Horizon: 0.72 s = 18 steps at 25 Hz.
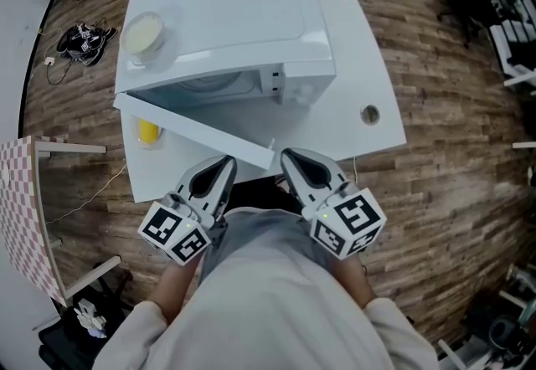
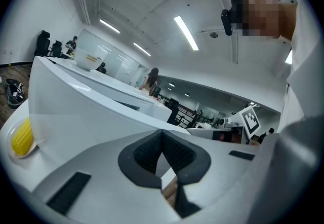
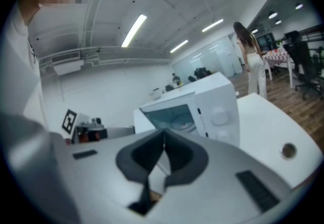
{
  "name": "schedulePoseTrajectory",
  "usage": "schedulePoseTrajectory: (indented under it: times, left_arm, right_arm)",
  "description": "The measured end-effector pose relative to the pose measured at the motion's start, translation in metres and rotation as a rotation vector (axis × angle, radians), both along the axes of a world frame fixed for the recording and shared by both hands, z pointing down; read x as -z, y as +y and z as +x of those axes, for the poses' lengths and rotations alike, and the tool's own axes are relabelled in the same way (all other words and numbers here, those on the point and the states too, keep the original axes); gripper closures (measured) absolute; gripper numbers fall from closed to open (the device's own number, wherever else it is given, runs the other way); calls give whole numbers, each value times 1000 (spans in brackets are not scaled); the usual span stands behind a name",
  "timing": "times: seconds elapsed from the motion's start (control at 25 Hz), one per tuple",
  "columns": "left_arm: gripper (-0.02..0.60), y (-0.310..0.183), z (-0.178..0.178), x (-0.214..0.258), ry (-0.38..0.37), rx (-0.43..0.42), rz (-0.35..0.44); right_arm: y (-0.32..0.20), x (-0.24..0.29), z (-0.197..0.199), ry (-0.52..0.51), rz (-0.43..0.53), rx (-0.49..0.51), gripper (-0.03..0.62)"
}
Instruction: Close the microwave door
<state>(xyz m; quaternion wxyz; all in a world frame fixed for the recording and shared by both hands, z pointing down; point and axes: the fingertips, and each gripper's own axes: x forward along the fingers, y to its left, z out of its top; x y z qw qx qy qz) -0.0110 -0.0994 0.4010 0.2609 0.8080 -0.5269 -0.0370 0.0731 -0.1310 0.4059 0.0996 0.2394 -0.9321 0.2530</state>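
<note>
A boxy white microwave oven (image 1: 243,25) sits at upper centre of the frame on a white desk (image 1: 373,75), its flat white door (image 1: 193,127) swung wide open toward the lower left. At lower centre, the left tongs (image 1: 224,164) and right tongs (image 1: 289,157) are both clenched on nothing, just beside the door's free edge. A pale round bowl (image 1: 142,32) rests on the oven's top.

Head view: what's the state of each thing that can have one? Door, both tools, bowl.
microwave door: open, swung out toward the person.
microwave: cavity exposed, turntable showing.
left tool: shut, nothing between its jaws.
right tool: shut, nothing between its jaws.
bowl: upright on the microwave's top.
</note>
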Motion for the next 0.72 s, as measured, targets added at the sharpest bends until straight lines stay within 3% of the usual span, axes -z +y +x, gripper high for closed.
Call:
schedulePoseTrajectory:
  times: [0.72]
  left_arm:
    - [568,-24,2,0,4,-9,-16]
  right_arm:
    - [-23,2,2,-4,-8,-12,571]
